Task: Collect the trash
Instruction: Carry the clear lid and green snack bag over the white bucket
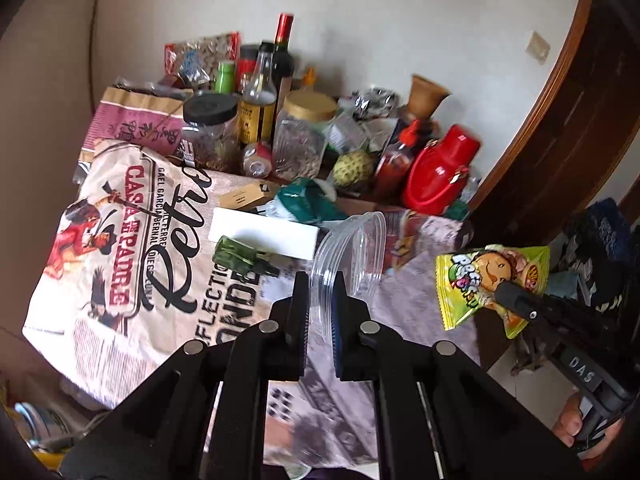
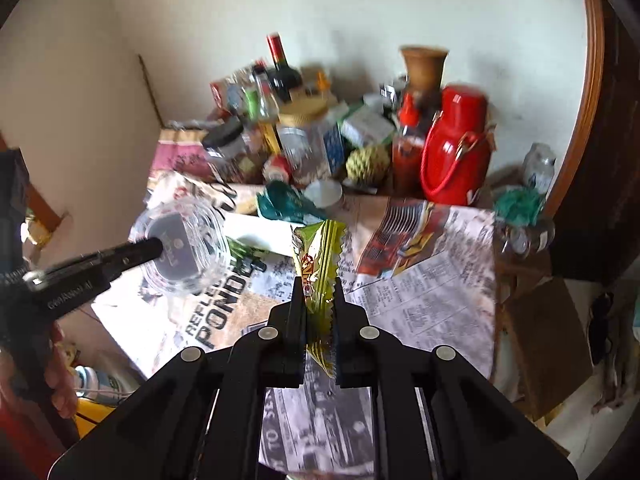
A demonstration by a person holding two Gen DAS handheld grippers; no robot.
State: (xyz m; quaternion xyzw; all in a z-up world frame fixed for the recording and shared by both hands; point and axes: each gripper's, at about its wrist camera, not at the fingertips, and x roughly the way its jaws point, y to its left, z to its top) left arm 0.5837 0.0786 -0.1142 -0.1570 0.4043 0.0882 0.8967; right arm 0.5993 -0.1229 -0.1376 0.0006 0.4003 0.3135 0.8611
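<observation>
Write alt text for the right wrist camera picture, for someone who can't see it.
The right tongs are shut on a green snack wrapper, held above a table covered in printed newspaper. At left, the left tongs grip a clear plastic cup. Bottles, jars and a red flask crowd the table's far side by the wall.

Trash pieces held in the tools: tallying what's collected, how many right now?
2. A clear plastic cup clamped in the left tool, and a green snack wrapper clamped in the right tool. More trash may lie among the clutter.
</observation>
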